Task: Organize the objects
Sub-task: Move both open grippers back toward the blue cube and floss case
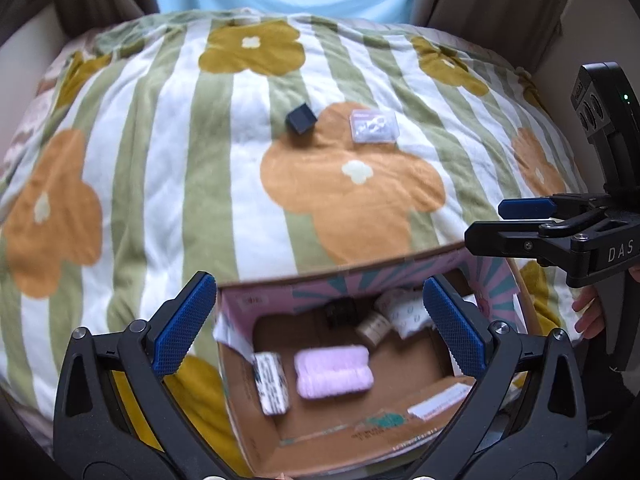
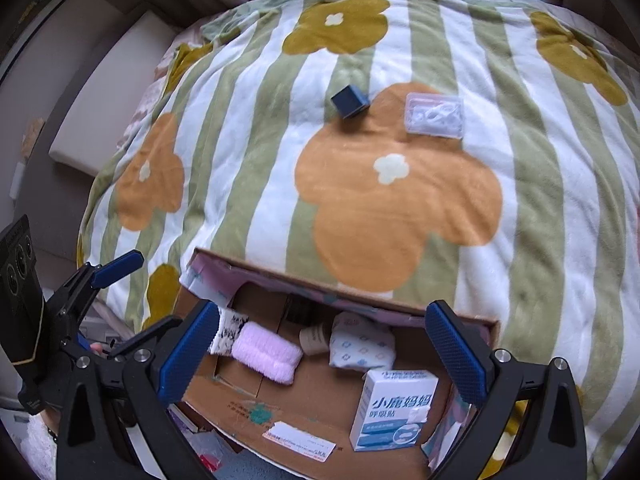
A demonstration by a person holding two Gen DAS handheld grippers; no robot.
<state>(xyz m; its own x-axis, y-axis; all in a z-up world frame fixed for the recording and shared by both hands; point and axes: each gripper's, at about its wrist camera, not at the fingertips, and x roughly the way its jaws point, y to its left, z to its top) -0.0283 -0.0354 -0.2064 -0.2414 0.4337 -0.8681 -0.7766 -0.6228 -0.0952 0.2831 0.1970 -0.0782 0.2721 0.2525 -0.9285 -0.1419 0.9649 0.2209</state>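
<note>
A small dark blue box (image 1: 301, 119) (image 2: 350, 101) and a clear plastic case (image 1: 374, 126) (image 2: 434, 114) lie side by side on a flowered, striped blanket (image 1: 240, 160) (image 2: 260, 160). At its near edge stands an open cardboard box (image 1: 320, 285) (image 2: 316, 392). Inside are a fluffy pink roll (image 1: 334, 370) (image 2: 266, 354), a white and blue carton (image 2: 394, 408), a patterned tissue pack (image 2: 360, 346) and a black-and-white pack (image 1: 272, 382). My left gripper (image 1: 320, 324) (image 2: 158, 290) and right gripper (image 2: 324, 352) (image 1: 486, 222) hover above the box, both open and empty.
The blanket covers a rounded, bulging surface that falls away at its sides. A pale cushion (image 2: 108, 92) lies beyond its left edge. A hand's fingers (image 1: 588, 312) show on the right gripper's handle. Loose items sit on the floor below the box's near left corner (image 2: 204, 452).
</note>
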